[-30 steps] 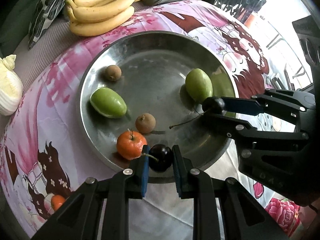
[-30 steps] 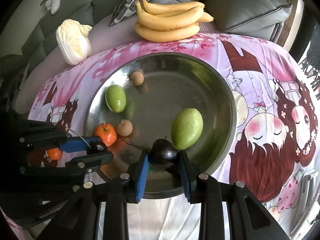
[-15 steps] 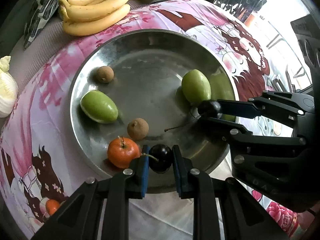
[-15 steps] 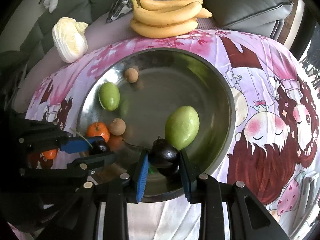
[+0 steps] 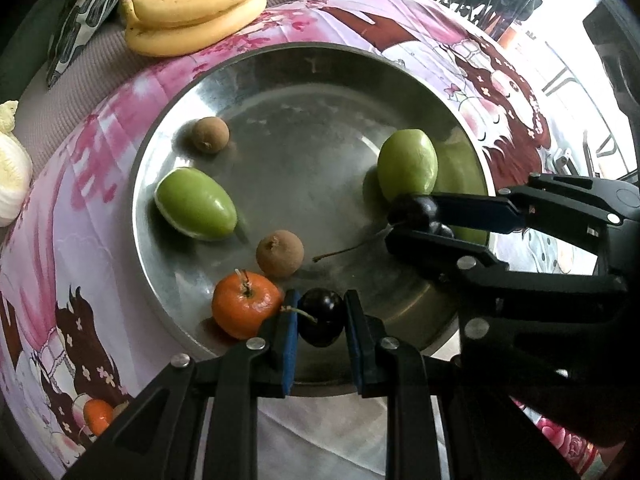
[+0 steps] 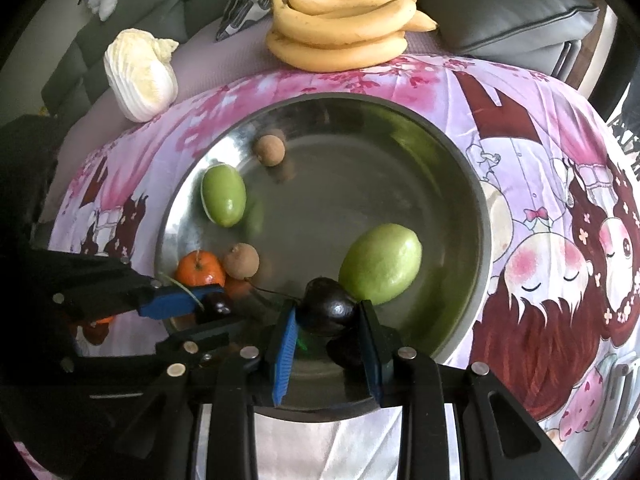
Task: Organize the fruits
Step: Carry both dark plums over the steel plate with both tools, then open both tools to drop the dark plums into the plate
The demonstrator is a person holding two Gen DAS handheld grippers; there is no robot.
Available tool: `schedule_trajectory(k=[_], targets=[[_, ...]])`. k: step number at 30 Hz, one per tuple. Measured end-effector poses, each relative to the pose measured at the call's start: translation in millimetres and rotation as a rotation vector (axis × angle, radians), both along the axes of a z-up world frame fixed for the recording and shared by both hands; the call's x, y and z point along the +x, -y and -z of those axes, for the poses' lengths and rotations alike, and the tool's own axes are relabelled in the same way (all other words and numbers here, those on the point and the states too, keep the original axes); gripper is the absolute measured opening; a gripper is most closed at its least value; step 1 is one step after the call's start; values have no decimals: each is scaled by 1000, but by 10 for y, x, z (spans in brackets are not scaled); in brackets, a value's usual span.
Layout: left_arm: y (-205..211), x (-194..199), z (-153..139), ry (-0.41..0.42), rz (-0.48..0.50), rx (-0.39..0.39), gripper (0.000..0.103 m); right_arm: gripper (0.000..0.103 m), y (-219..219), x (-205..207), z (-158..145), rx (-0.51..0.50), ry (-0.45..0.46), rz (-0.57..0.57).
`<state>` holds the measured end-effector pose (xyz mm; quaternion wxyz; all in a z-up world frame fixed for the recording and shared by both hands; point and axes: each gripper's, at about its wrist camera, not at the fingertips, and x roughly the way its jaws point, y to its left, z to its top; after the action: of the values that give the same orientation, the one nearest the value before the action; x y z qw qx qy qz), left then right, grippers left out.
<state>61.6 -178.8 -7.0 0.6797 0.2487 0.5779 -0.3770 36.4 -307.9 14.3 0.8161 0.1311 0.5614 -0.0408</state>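
Observation:
A round steel tray [image 5: 168,160] [image 6: 472,184] lies on a pink cartoon cloth. My left gripper [image 5: 320,322] [image 6: 214,306] is shut on a dark cherry [image 5: 322,316] over the tray's near rim, beside a tangerine [image 5: 244,308] [image 6: 200,270]. My right gripper [image 6: 326,316] [image 5: 416,216] is shut on a second dark cherry [image 6: 328,308] [image 5: 416,210], just in front of a green fruit [image 6: 380,264] [image 5: 408,166]. Another green fruit [image 5: 196,204] [image 6: 223,194] and two brown longans [image 5: 280,254] [image 5: 210,134] sit inside the tray.
A bunch of bananas [image 5: 192,12] [image 6: 340,28] lies beyond the tray at the cloth's far edge. A pale cabbage [image 6: 140,74] [image 5: 12,184] rests to the far left. Grey sofa cushions [image 6: 512,20] stand behind. A small tangerine [image 5: 98,416] lies on the cloth at the near left.
Both grippers have drifted a little left and forward over the tray, each still shut on its cherry. The fruits in the tray have not moved.

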Motion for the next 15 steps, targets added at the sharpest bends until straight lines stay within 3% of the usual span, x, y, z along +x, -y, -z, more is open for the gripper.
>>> schedule_trajectory(k=[15], targets=[[-12, 50, 24, -10, -20, -1, 24, 33, -50, 118, 77, 6, -30, -2]])
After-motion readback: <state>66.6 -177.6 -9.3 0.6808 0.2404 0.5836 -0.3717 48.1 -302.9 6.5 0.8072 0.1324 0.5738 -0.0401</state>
